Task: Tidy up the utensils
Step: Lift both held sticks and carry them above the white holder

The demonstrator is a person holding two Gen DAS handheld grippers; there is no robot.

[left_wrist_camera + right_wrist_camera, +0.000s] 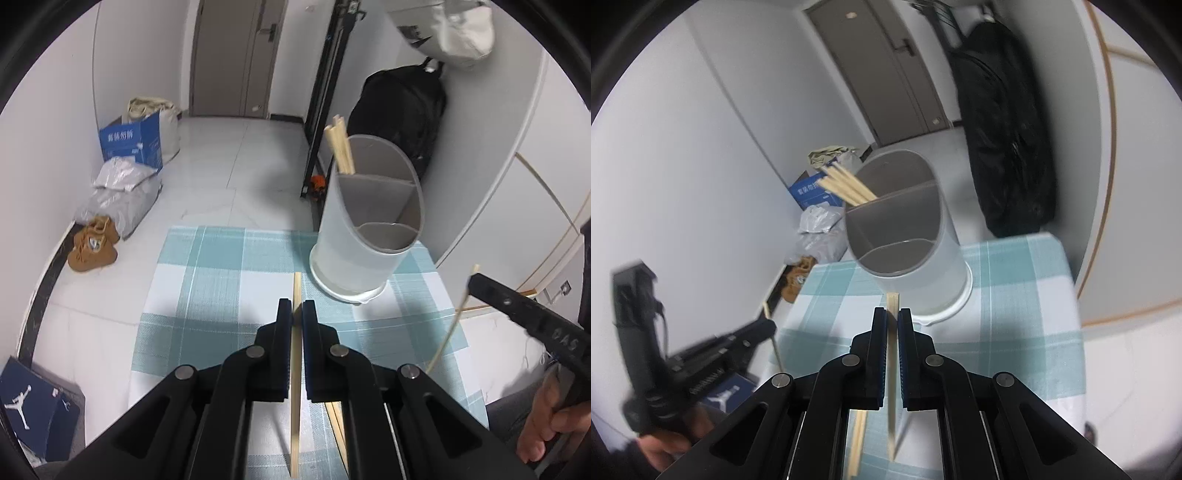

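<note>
Grey holder (365, 225) stands upright at the table's (221, 258) far right edge, three compartments, a few chopsticks (340, 147) leaning out of the back one. Two single chopsticks are pinched up off the table: one (295, 354) here, another (893, 354) there.

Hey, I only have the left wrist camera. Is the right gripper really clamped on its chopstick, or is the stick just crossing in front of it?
Observer: Clamped. In the right wrist view the right gripper is shut on the chopstick, which runs lengthwise between its pads.
Operator: How many are stored so far? I count two or three.
Observer: The right wrist view shows at least four chopstick ends fanning out of the rear compartment of the holder.
</note>
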